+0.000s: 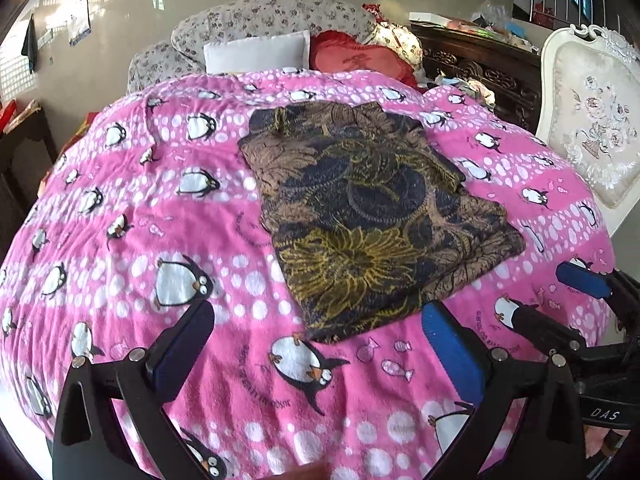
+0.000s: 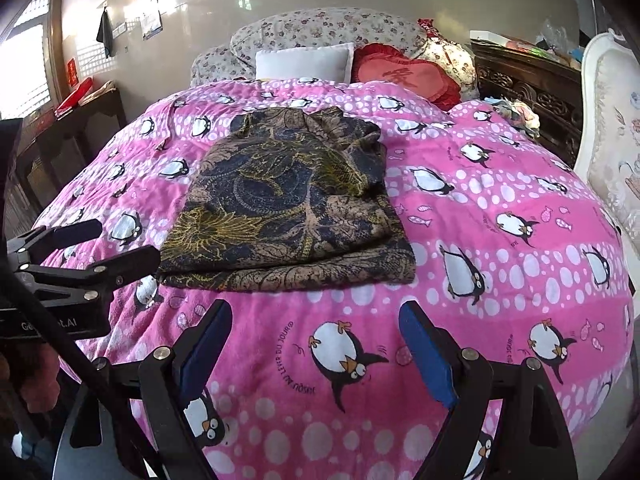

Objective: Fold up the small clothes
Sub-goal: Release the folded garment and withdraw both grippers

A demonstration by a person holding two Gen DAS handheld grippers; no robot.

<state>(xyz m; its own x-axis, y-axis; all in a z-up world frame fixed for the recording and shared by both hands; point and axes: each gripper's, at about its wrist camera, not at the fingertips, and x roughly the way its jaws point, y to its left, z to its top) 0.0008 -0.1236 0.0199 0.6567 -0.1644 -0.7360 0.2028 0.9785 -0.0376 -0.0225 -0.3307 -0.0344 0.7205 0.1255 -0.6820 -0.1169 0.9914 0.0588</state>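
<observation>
Left wrist view gives me a bed under a pink penguin blanket [image 1: 168, 216], and the folded patterned garment [image 1: 360, 216] lies flat on that blanket, roughly at its middle. Beyond the garment, at the head of the bed, sit a white pillow [image 1: 256, 52], a floral cushion and a red heart-shaped cushion [image 1: 352, 60]. Right of the garment I see a white upholstered chair [image 1: 592, 128] and a dark carved cabinet [image 1: 480, 64] behind it.

Right wrist view shows the garment's near edge as stacked layers, which the other camera does not reveal, and a dark side table with red items far left of the garment. It also catches a hand on the other tool's handle at the lower left.

Left tongs [image 1: 320, 344] stand wide open, just short of the garment's near corner, with nothing between the pads. Right tongs [image 2: 316, 344] are also spread wide and empty, hovering over bare blanket in front of the garment; neither pair touches the cloth.
</observation>
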